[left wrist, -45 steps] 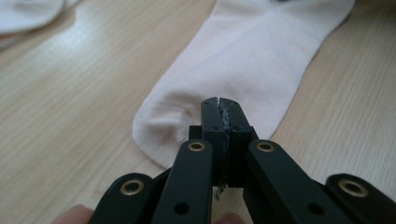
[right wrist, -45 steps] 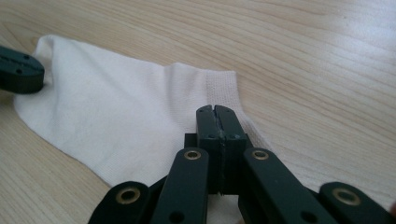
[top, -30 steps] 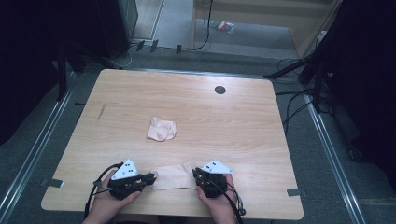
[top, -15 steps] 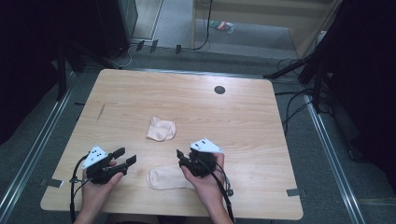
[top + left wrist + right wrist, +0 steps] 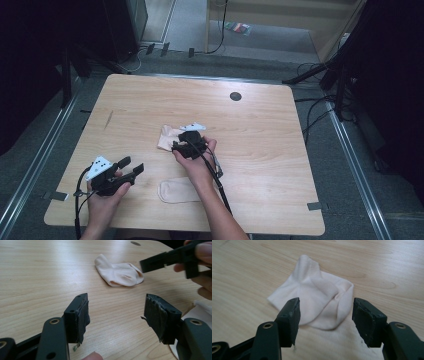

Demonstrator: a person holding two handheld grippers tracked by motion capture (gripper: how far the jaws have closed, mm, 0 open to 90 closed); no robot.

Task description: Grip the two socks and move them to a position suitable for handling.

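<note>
Right claw (image 5: 325, 315) jaws apart, crumpled sock (image 5: 317, 302) on table (image 5: 387, 270) just ahead, between jaw tips. Left claw (image 5: 116, 315) jaws apart, empty; flat sock (image 5: 179, 190) beside it.

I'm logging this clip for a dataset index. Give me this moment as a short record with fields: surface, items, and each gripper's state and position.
surface: wooden table with a dark round hole near its far edge
item 1: crumpled pale sock, mid-table
item 2: flat pale sock, near the front edge
left gripper: jaws open, holding nothing, at front left
right gripper: jaws open, holding nothing, at the crumpled sock
other: cables on the floor beyond the table
</note>
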